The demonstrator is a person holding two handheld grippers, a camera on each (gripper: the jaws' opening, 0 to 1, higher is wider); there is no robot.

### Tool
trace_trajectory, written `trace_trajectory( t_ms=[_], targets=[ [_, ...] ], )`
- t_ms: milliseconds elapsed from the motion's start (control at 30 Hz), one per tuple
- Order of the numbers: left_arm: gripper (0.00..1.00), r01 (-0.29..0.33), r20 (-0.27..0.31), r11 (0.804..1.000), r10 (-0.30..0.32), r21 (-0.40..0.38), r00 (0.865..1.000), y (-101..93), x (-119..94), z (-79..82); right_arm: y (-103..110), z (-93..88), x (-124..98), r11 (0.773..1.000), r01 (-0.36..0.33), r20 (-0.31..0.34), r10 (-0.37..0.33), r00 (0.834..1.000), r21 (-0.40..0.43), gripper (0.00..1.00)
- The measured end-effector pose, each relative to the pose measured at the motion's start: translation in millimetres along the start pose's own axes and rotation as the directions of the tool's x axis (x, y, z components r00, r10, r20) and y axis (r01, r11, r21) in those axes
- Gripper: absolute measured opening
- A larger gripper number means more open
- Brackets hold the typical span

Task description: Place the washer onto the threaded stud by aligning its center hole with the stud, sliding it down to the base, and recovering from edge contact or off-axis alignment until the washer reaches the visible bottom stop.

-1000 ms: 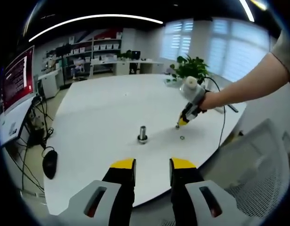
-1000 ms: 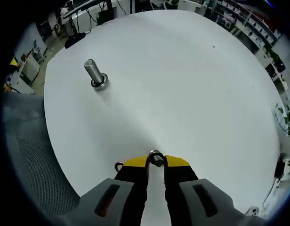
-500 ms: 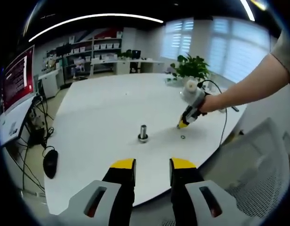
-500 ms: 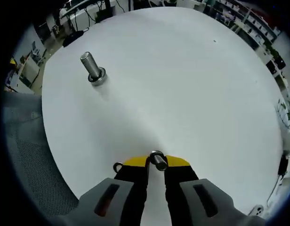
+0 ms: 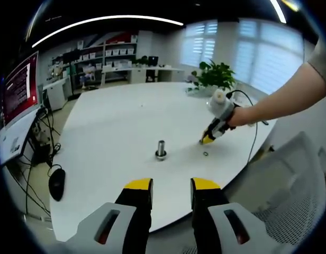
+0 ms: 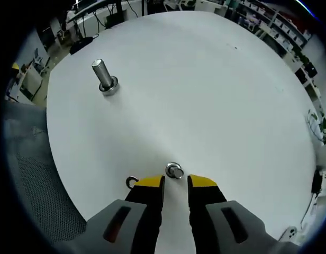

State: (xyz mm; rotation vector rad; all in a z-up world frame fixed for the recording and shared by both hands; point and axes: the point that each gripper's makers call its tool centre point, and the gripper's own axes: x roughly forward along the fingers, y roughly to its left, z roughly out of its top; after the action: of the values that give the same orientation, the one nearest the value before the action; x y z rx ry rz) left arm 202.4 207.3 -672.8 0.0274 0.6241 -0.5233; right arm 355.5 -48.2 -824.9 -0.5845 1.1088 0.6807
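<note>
A person works 2 handheld grippers over a round white table (image 5: pixel 110 132) in an open-plan office. In the right gripper view, the right gripper (image 6: pixel 175 182) hangs low over the tabletop with its yellow-tipped jaws standing apart, a clear strip of white table showing between them and nothing held. Just past the tips sits a small metal piece (image 6: pixel 174 171), a ring with a short stub rising from its middle, though it is too small to name with confidence. A washer (image 6: pixel 132 182) lies flat on the table just beside the left jaw tip, apart from it. The threaded stud (image 6: pixel 104 77) stands upright on its wide base well away, toward the far left part of the table near its edge, with no washer on its shaft.

In the left gripper view, the left gripper (image 5: pixel 171 185) is held back at the near edge of the table, its 2 jaws parted and empty. The stud (image 5: pixel 161 150) stands near the middle of the table. To its right, the person's bare forearm (image 5: pixel 279 98) reaches in with the right gripper (image 5: pixel 207 140), whose yellow tip points down at the table just above a small ring (image 5: pixel 205 154). A potted plant (image 5: pixel 215 75) stands at the table's far edge. A grey mesh chair (image 5: pixel 290 185) sits beside the table.
</note>
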Motion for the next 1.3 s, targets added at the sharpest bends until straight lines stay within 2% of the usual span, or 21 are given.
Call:
trace_trajectory(
  t_ms=[100, 300, 367, 400, 433, 467, 567, 1000, 1300],
  targets=[
    [0.26, -0.001, 0.002, 1.0, 0.001, 0.001, 1.0, 0.2, 0.0, 0.4, 2.0, -1.9, -0.2, 1.0, -0.005, 0.008, 0.004, 1.0, 0.024, 0.21],
    [0.26, -0.003, 0.005, 1.0, 0.003, 0.0, 1.0, 0.4, -0.3, 0.7, 17.2, -6.8, -1.3, 0.999, -0.028, 0.014, 0.028, 1.0, 0.019, 0.21],
    [0.26, -0.002, 0.006, 1.0, 0.002, 0.0, 1.0, 0.3, -0.2, 0.9, 34.9, 0.6, -2.2, 0.996, -0.093, 0.068, 0.093, 0.993, -0.008, 0.21],
    [0.26, -0.002, 0.006, 1.0, 0.002, 0.002, 1.0, 0.2, -0.2, 0.9, 38.3, 1.9, -3.4, 0.996, -0.089, 0.078, 0.09, 0.993, -0.018, 0.22],
    [0.26, -0.002, 0.007, 1.0, 0.001, 0.002, 1.0, 0.0, -0.2, 1.0, 40.1, 1.2, -4.6, 0.996, -0.065, 0.068, 0.07, 0.995, -0.068, 0.22],
    [0.26, -0.002, 0.007, 1.0, 0.002, 0.003, 1.0, 0.1, -0.3, 1.1, 43.2, 0.7, -4.5, 0.995, -0.062, 0.065, 0.068, 0.996, -0.08, 0.22],
    [0.26, -0.001, 0.009, 1.0, 0.001, 0.002, 1.0, -0.2, -0.5, 1.4, 54.1, -2.1, 0.6, 0.994, -0.1, 0.055, 0.103, 0.993, -0.048, 0.22],
    [0.26, 0.005, 0.008, 1.0, -0.005, 0.004, 1.0, -0.8, -0.2, 1.4, 57.6, -8.7, 7.4, 0.992, -0.121, 0.017, 0.122, 0.992, -0.044, 0.21],
    [0.26, 0.006, 0.01, 1.0, -0.006, 0.003, 1.0, -0.8, -0.2, 1.9, 55.9, -12.2, 8.7, 0.992, -0.114, 0.025, 0.115, 0.993, -0.057, 0.16]
  ],
)
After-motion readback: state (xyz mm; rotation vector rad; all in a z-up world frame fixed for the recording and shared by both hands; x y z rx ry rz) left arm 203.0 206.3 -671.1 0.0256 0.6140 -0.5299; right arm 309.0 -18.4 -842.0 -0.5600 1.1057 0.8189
